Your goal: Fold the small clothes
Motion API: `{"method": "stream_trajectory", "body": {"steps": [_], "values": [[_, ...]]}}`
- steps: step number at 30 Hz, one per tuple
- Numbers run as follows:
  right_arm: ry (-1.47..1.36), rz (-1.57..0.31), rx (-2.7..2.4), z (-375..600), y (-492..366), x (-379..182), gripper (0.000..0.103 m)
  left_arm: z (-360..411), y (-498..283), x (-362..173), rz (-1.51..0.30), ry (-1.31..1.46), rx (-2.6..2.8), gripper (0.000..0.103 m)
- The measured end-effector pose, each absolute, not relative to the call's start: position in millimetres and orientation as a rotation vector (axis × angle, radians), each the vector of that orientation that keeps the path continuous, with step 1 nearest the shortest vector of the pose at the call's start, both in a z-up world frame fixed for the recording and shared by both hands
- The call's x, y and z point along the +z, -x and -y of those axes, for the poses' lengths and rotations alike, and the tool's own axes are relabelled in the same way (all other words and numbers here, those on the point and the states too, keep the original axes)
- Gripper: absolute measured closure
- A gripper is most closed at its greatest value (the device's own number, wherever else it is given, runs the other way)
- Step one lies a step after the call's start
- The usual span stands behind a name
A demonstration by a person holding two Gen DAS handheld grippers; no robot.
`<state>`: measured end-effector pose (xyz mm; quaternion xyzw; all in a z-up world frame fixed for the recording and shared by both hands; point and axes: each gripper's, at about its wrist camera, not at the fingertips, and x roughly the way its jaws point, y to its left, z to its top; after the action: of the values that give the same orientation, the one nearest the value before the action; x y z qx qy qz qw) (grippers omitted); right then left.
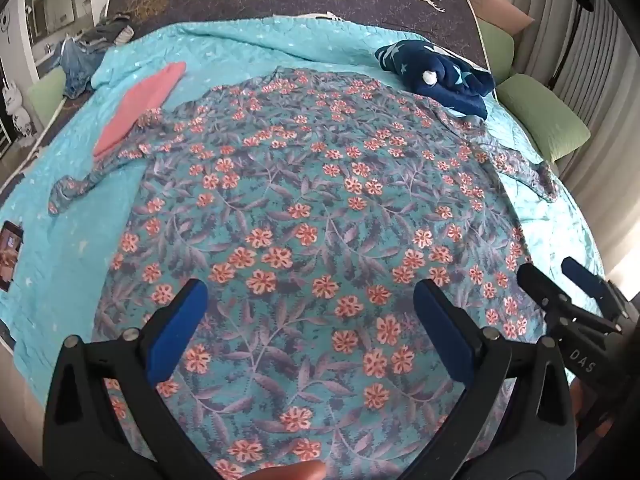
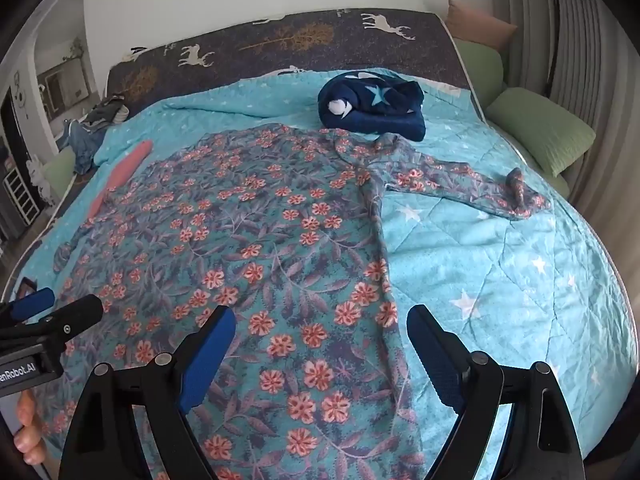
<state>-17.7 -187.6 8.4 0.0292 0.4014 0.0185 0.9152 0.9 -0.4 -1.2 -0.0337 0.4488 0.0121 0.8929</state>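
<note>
A long-sleeved floral garment (image 1: 312,208) in teal with pink flowers lies spread flat on the bed, both sleeves stretched out sideways. My left gripper (image 1: 310,292) hovers open over its lower middle, with nothing between the blue pads. The right gripper (image 2: 320,316) is also open, above the garment's (image 2: 248,264) right side edge, one pad over the fabric and one over the quilt. Each gripper shows in the other's view: the right gripper (image 1: 550,268) at the right, the left gripper (image 2: 66,300) at the left. The right sleeve (image 2: 480,188) ends in a crumpled cuff.
A teal star quilt (image 2: 500,280) covers the bed. A pink cloth (image 1: 140,104) lies by the left sleeve, a bundled navy star garment (image 1: 436,76) near the collar. Green pillows (image 1: 544,120) line the right edge, jeans (image 1: 80,64) the far left, a phone (image 1: 10,256) the left.
</note>
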Motion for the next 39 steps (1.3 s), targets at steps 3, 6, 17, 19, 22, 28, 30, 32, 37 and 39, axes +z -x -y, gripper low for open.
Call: {"method": "stream_trajectory", "body": {"steps": [3, 6, 17, 19, 22, 28, 30, 32, 37, 39], "values": [[-0.085, -0.849, 0.047, 188, 21, 7, 0.013, 2, -3, -5, -0.974, 0.098, 0.013, 0.001], [-0.065, -0.877, 0.030, 186, 14, 4, 0.013, -16, -6, -16, -1.026, 0.242, -0.040, 0.001], [-0.007, -0.965, -0.007, 179, 7, -8, 0.013, -1, -1, -20, -1.103, 0.088, -0.046, 0.001], [0.003, -0.974, -0.008, 178, 6, -8, 0.013, -2, -2, -20, -1.112, 0.083, -0.052, 0.001], [0.009, -0.979, -0.001, 176, 6, -8, 0.013, -1, -2, -20, -1.115, 0.083, -0.051, 0.001], [0.006, -0.988, -0.003, 176, 4, -9, 0.013, 3, -6, -18, -1.084, 0.046, -0.029, 0.001], [0.006, -0.989, -0.005, 177, 3, -9, 0.013, 4, -6, -19, -1.083, 0.037, -0.031, 0.001], [0.005, -0.989, -0.004, 176, 3, -9, 0.013, 6, -6, -19, -1.086, 0.029, -0.032, 0.001], [0.008, -0.984, 0.001, 175, 3, -8, 0.013, 9, -6, -20, -1.086, 0.016, -0.028, 0.001], [0.006, -0.985, 0.001, 175, 3, -8, 0.013, 10, -6, -20, -1.086, 0.017, -0.029, 0.001]]}}
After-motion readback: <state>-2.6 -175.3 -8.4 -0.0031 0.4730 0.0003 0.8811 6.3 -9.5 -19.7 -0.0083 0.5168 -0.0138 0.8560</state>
